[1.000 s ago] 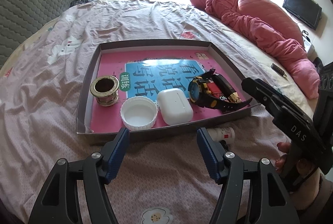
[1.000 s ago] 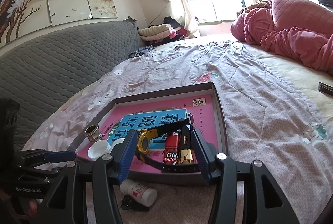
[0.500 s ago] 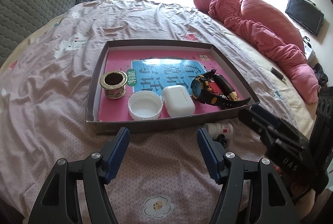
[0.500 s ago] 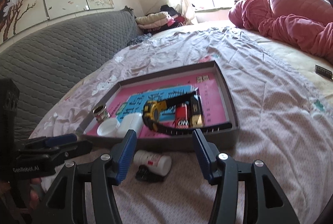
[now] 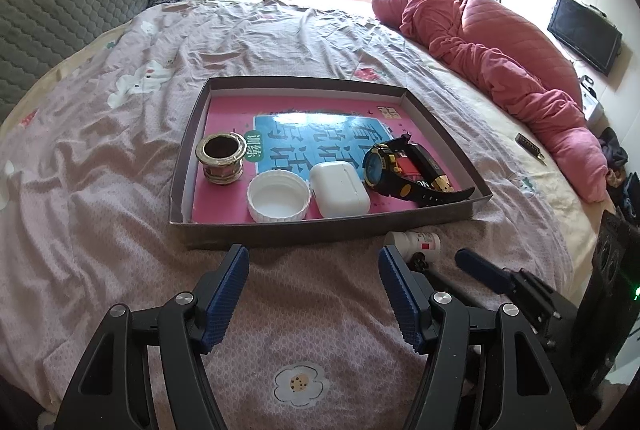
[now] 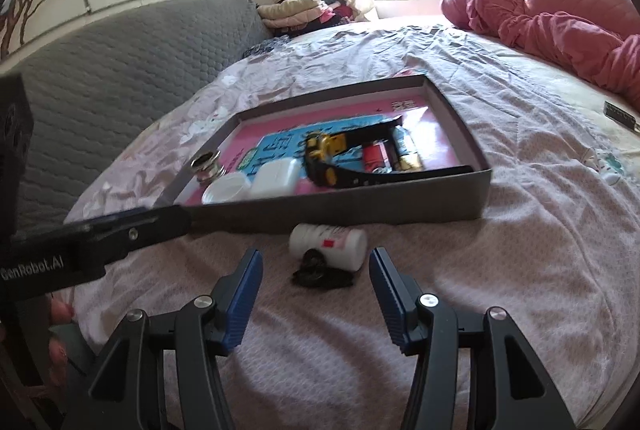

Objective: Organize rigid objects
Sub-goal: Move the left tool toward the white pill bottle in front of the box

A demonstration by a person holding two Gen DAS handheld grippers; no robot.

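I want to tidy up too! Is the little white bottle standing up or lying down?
Lying down. The white bottle rests on its side on the bedspread, just outside the tray, beside a small black thing.

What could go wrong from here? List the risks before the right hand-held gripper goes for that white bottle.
1. The white bottle lies on its side on soft bedding; a nudge from the open right hand-held gripper may roll it away.
2. A small black object touches the bottle and could get pinched along with it.
3. The watch strap rests over the tray wall, so lifting the bottle over it may snag it.
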